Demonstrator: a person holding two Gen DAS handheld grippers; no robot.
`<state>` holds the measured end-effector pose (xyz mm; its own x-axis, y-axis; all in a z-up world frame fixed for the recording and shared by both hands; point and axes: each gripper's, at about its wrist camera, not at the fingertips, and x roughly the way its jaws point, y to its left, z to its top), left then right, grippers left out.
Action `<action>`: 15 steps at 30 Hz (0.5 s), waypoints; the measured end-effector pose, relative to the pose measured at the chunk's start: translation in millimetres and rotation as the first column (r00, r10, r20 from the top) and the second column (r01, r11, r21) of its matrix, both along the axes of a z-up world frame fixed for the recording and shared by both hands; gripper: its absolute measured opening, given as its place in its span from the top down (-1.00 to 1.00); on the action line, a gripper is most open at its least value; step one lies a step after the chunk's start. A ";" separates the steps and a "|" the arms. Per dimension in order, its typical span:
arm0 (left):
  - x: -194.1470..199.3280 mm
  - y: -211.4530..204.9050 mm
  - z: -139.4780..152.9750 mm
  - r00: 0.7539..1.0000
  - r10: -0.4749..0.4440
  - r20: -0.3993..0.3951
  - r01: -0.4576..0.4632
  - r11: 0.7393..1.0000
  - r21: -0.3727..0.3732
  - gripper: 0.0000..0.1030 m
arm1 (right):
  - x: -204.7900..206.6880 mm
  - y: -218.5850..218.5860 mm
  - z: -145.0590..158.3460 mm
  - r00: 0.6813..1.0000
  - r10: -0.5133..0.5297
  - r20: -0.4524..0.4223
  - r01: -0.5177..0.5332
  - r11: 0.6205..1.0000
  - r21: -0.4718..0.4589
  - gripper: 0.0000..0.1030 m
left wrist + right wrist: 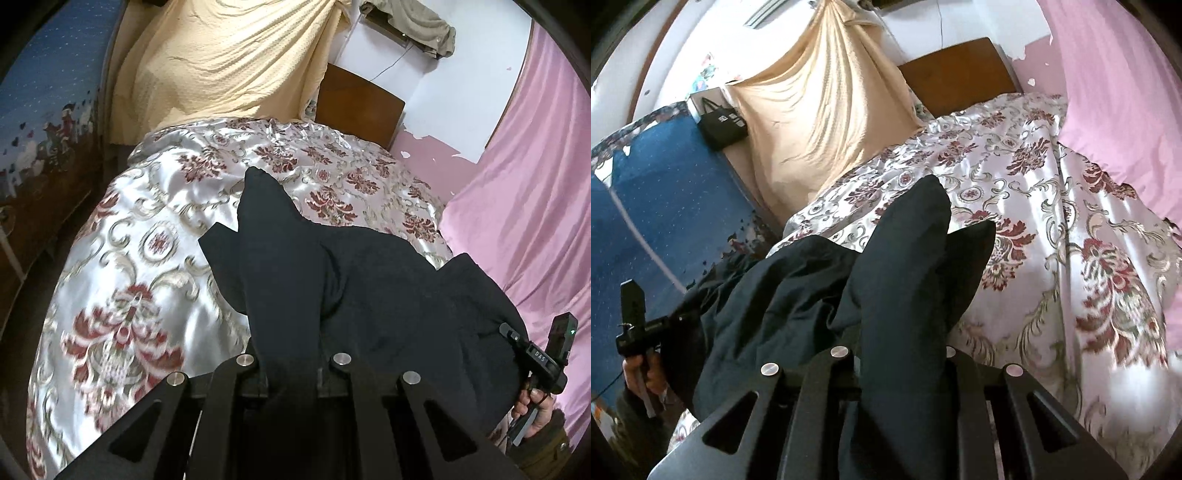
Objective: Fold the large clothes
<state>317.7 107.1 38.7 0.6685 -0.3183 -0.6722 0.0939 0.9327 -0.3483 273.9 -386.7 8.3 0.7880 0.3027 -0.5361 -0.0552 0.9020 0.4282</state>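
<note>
A large black garment point(369, 288) hangs between my two grippers above the floral satin bedspread point(155, 236). My left gripper point(291, 365) is shut on one bunched edge of it; the cloth hides the fingertips. My right gripper point(901, 362) is shut on the other edge, with two dark folds point(916, 236) sticking up past the jaws. The garment point(768, 302) sags between them. The right gripper shows in the left wrist view point(543, 358), and the left gripper shows in the right wrist view point(639, 328).
The bedspread point(1052, 206) covers the bed. A cream cloth point(221, 66) hangs at the head, next to a wooden headboard point(362, 103). Pink fabric point(535, 177) lies on the right side. A blue panel point(646, 206) and a black bag point(720, 125) are at the left.
</note>
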 end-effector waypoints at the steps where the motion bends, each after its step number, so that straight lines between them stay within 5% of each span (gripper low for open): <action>1: -5.4 0.0 -1.1 1.000 0.000 -0.001 0.000 1.000 0.002 0.79 | -9.3 2.9 0.2 1.000 -0.001 0.004 0.001 1.000 -0.013 0.72; 15: -33.2 6.8 -52.6 0.994 0.068 -0.090 -0.065 0.997 0.046 0.65 | -44.2 6.3 -35.6 0.990 -0.113 -0.085 0.106 0.991 -0.079 0.55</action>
<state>284.5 113.9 -13.8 0.6226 -0.2446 -0.7433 0.0010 0.9501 -0.3119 229.7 -380.4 -27.3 0.7619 0.1739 -0.6239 0.0811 0.9301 0.3583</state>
